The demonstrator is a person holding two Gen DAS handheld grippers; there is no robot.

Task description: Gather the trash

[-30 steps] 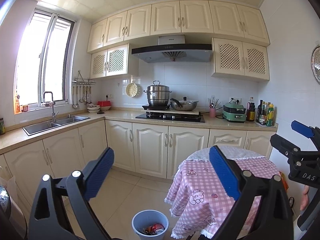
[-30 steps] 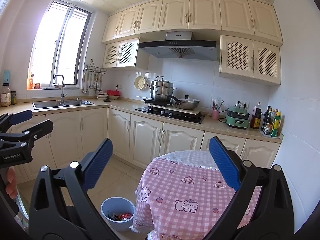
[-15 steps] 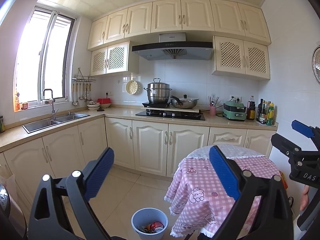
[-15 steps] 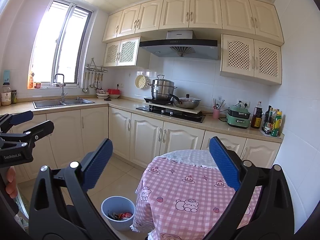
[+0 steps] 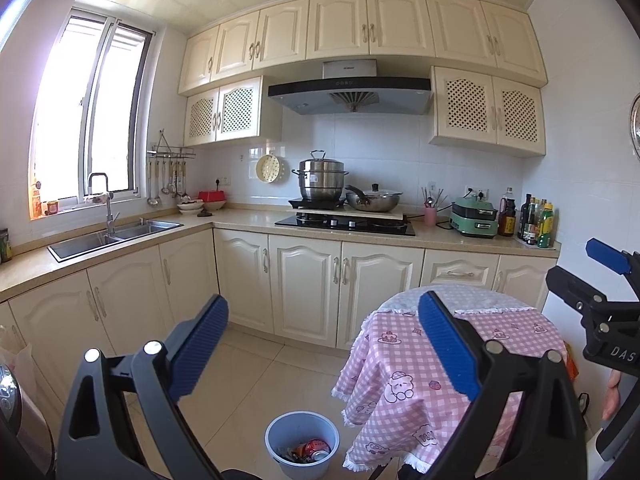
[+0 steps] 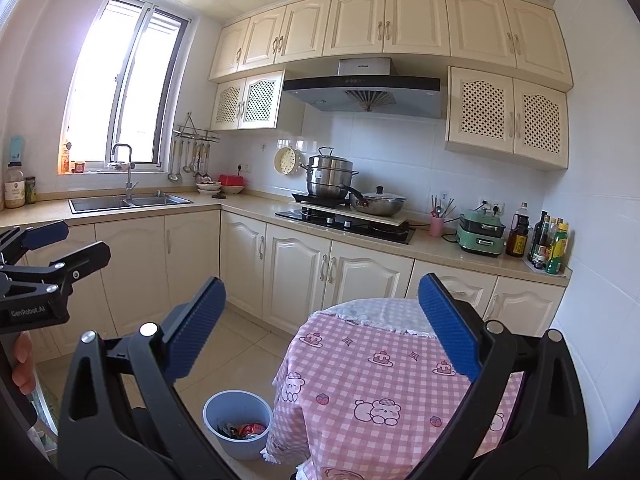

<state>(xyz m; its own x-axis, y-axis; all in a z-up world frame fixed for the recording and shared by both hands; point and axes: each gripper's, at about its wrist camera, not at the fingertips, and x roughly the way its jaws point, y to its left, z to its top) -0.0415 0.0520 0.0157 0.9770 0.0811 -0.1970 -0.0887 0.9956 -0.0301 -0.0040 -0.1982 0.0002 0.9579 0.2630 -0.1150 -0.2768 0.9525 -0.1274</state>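
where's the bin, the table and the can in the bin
bin [image 5: 276, 442], left wrist view, front left of its rim
table [image 6: 400, 384], right wrist view, bare checked cloth on top
can [image 5: 316, 449], left wrist view, its red side

Trash bin [image 5: 302, 442] on the floor just left of the cloth-covered round table [image 5: 404, 364], cans inside it, stove [image 5: 346, 222] behind on the counter, sink [image 5: 114, 234] far left under the window.

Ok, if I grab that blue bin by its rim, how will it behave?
The blue bin looks like thin plastic, so its rim may flex. Only a little trash lies at the bottom, so it is probably light and could tip or slide on the smooth floor tiles.
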